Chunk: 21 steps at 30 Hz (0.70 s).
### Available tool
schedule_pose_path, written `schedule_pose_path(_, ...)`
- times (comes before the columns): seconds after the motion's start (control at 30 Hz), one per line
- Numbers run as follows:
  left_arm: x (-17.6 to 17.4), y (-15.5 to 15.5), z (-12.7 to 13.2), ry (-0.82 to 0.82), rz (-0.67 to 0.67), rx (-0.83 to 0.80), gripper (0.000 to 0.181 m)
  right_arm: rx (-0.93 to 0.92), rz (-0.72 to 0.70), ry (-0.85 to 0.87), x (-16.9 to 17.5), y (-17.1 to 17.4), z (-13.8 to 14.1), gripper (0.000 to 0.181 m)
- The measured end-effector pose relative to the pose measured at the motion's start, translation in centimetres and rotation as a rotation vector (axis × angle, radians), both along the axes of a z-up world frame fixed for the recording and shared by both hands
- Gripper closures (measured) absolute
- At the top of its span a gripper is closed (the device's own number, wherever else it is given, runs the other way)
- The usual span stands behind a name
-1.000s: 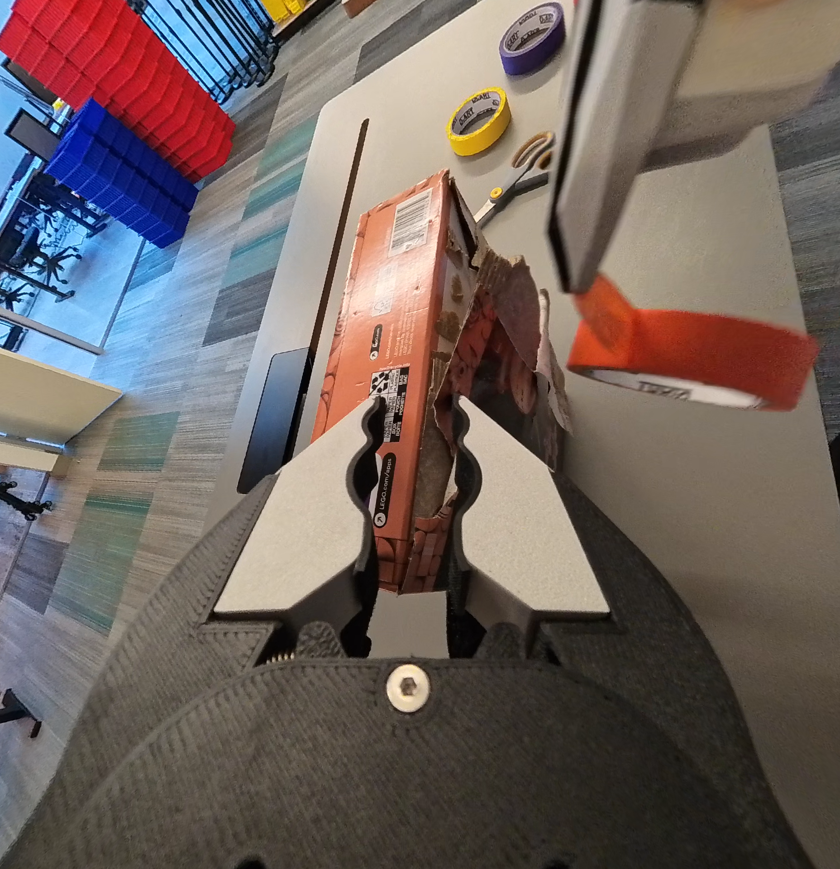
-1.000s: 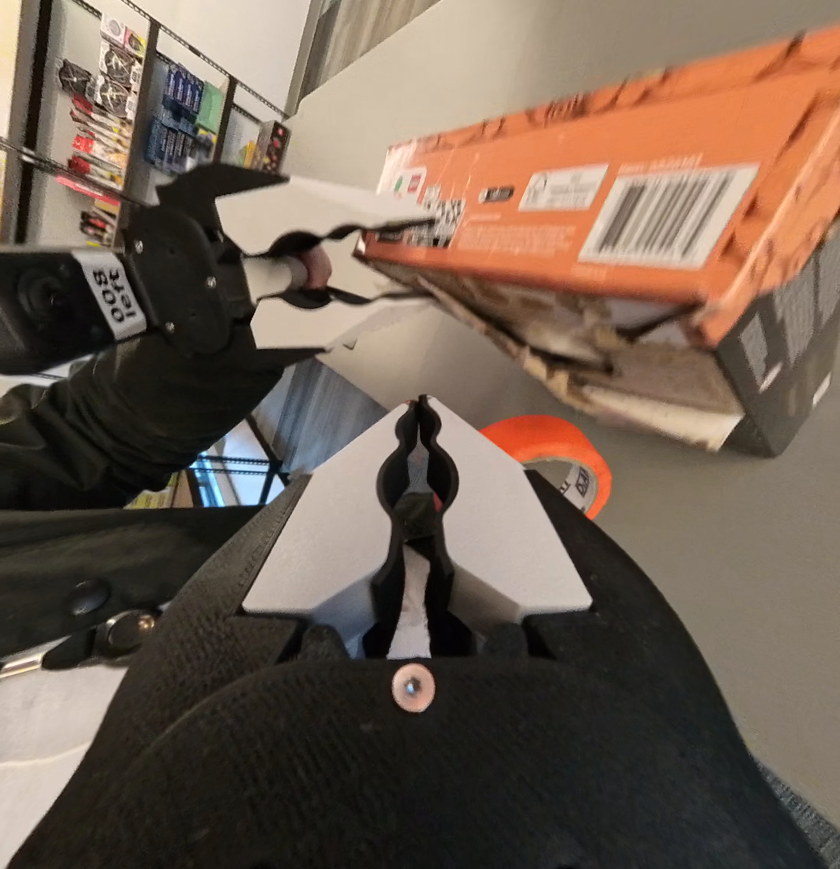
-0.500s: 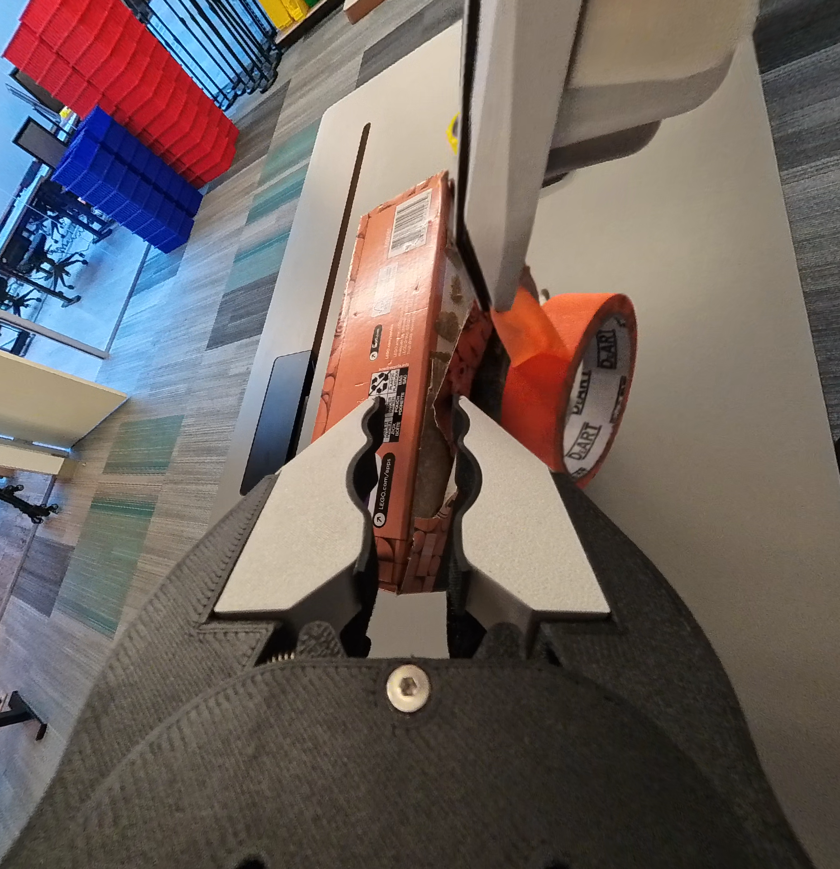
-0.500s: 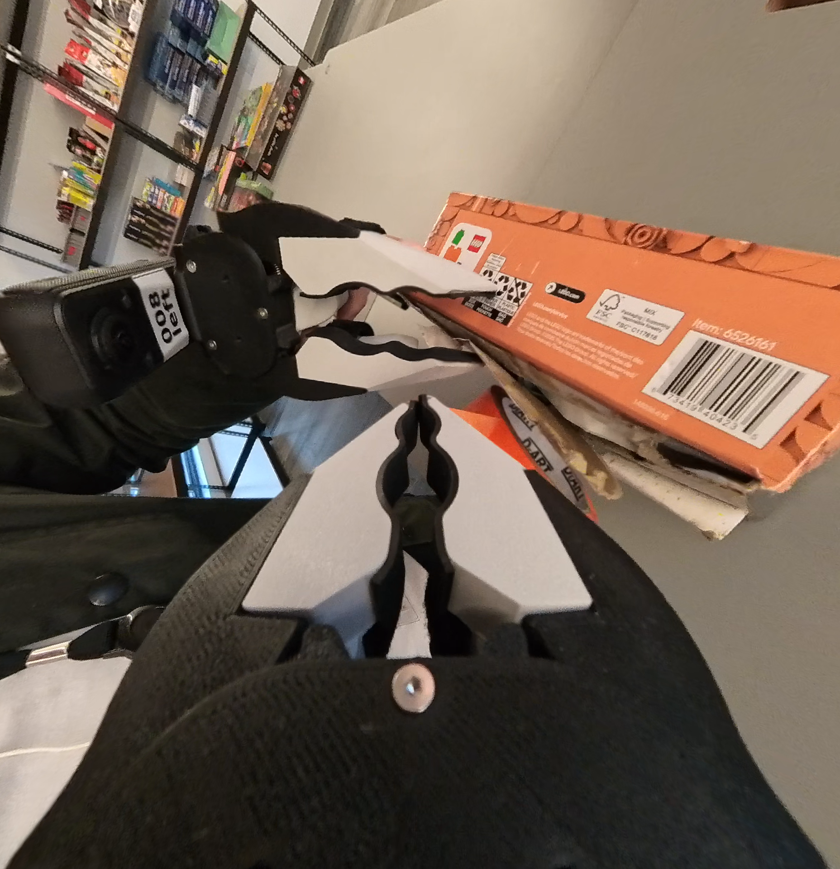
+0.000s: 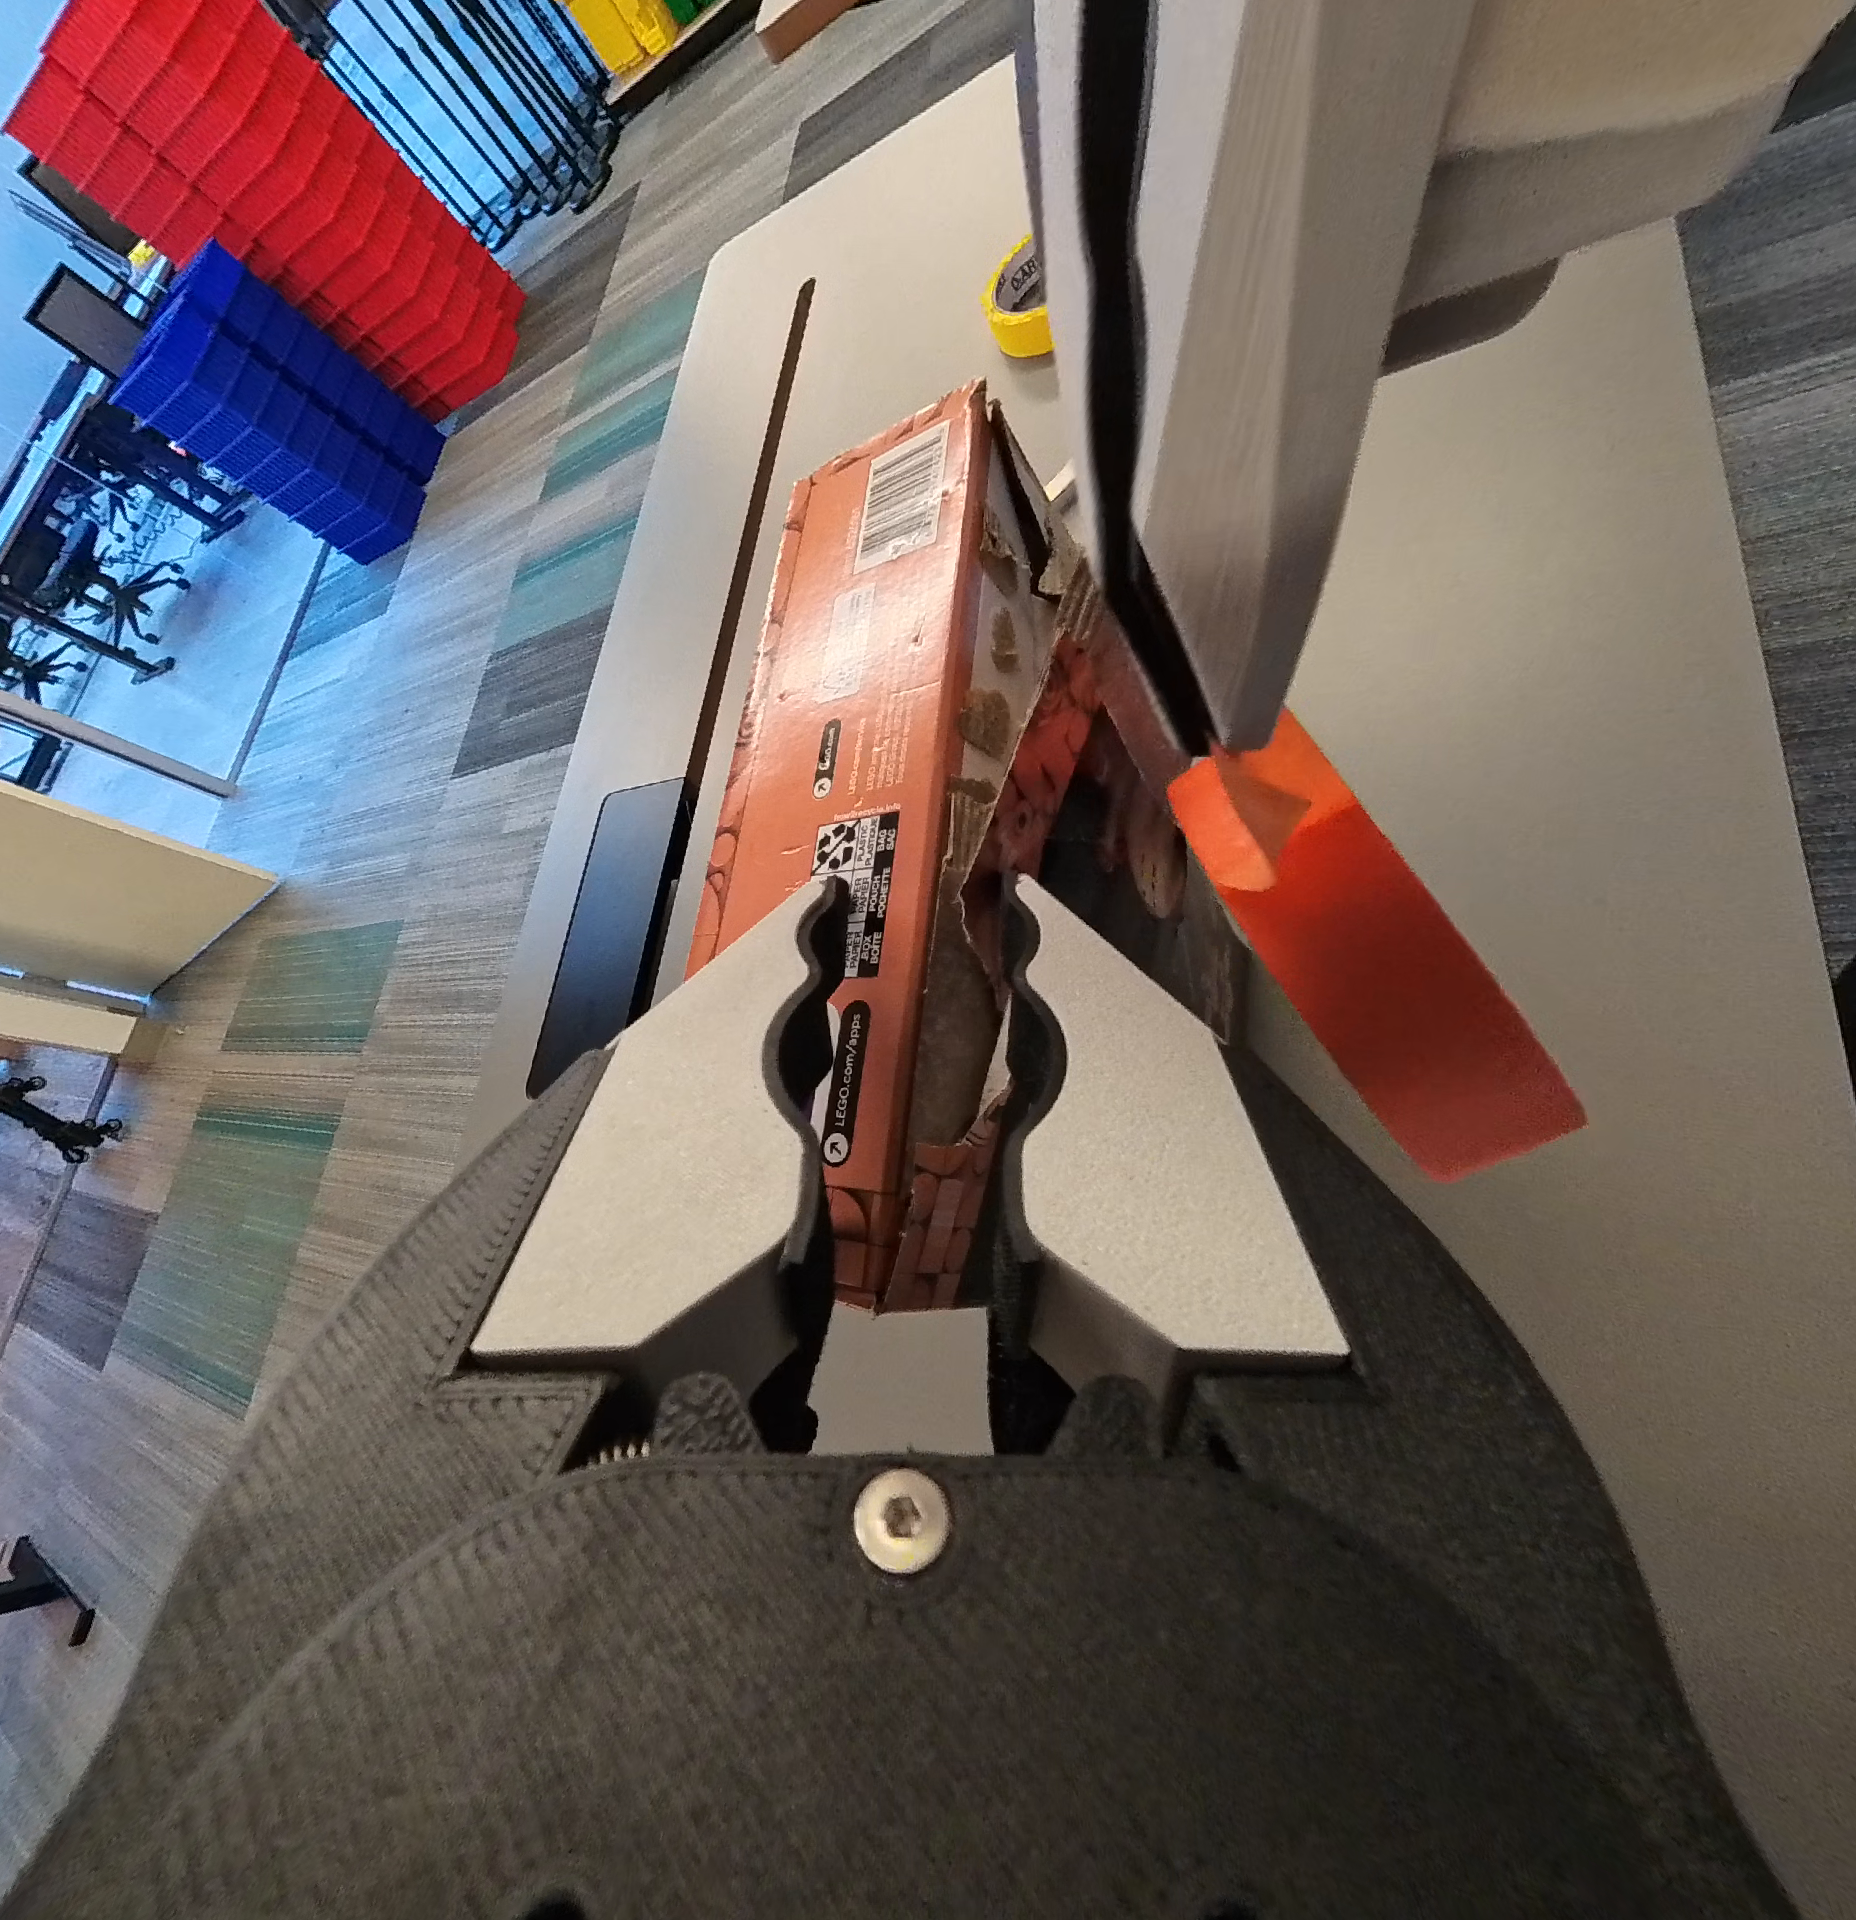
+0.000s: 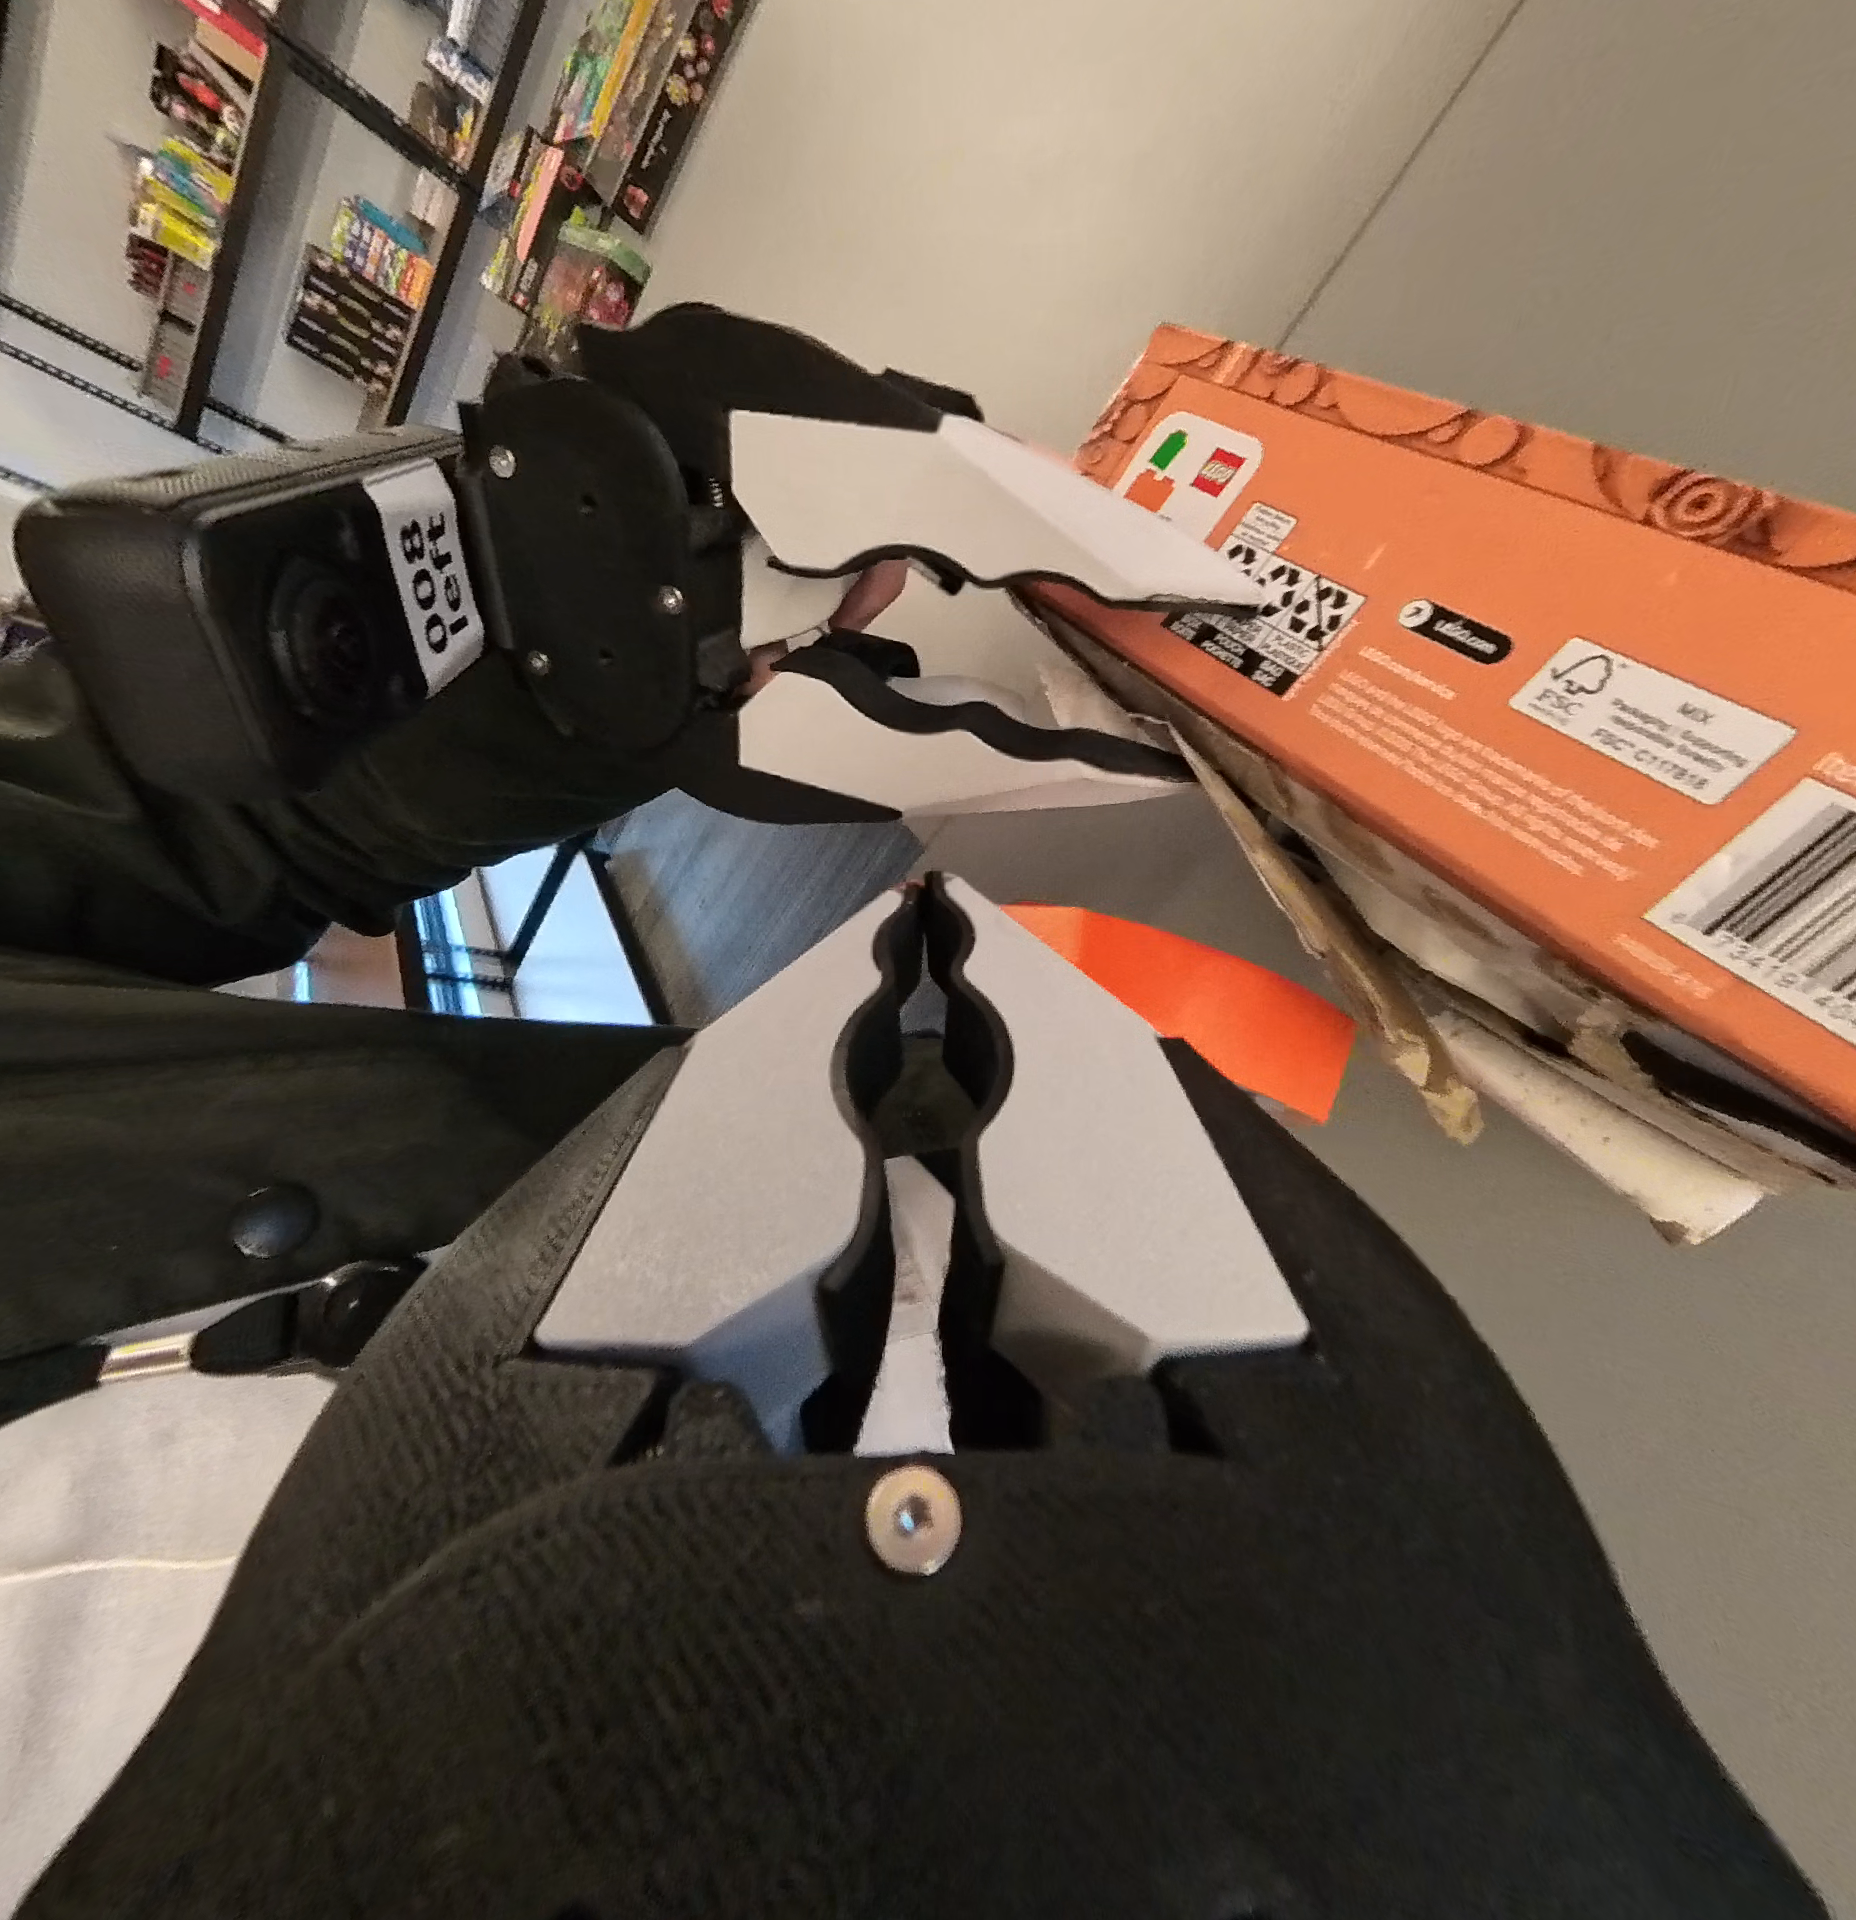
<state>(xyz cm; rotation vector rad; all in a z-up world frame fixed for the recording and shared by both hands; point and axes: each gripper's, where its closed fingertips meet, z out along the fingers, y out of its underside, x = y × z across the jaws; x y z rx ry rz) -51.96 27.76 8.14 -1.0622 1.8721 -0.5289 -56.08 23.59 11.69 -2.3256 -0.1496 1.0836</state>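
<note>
Orange cardboard fills my left gripper [image 5: 919, 894]: its jaws are clamped across the near end of the long orange box [image 5: 862, 748], which I hold on edge above the grey table [image 5: 1526, 623] with its torn side panel facing my other hand. My right gripper [image 6: 929, 894] has its jaws pressed together, and the left wrist view shows their tips pinching the folded end of the orange tape [image 5: 1391, 966], just beside the ripped flap. The tape's band slants down and away from the box toward the table. I cannot tell whether it touches the cardboard anywhere, since my own finger covers that stretch. The rest of the orange roll is hard to make out; it may be the curved piece behind my right fingers. A yellow tape roll [image 5: 1017, 301] lies farther along the table, half hidden behind my right gripper, and the box's far end runs out of the right wrist view.
</note>
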Motion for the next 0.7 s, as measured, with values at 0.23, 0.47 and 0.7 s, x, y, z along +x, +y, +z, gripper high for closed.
schedule_pose_path(0.23, 0.0, -0.2, 0.0, 0.0, -0.01, -0.006, 0.153, 0.029, 0.053, -0.049, -0.8, -0.8, 0.7, 0.181)
schedule_pose_path(0.47, 0.0, -0.2, 0.0, 0.001, -0.018, -0.011, 0.152, 0.037, 0.026, -0.07, 1.0, 0.0, -0.2, 0.181)
schedule_pose_path(0.7, -0.1, -0.2, 0.0, -0.001, -0.019, -0.006, 0.153, 0.053, -0.022, 0.013, 2.1, 1.9, -0.1, 0.181)
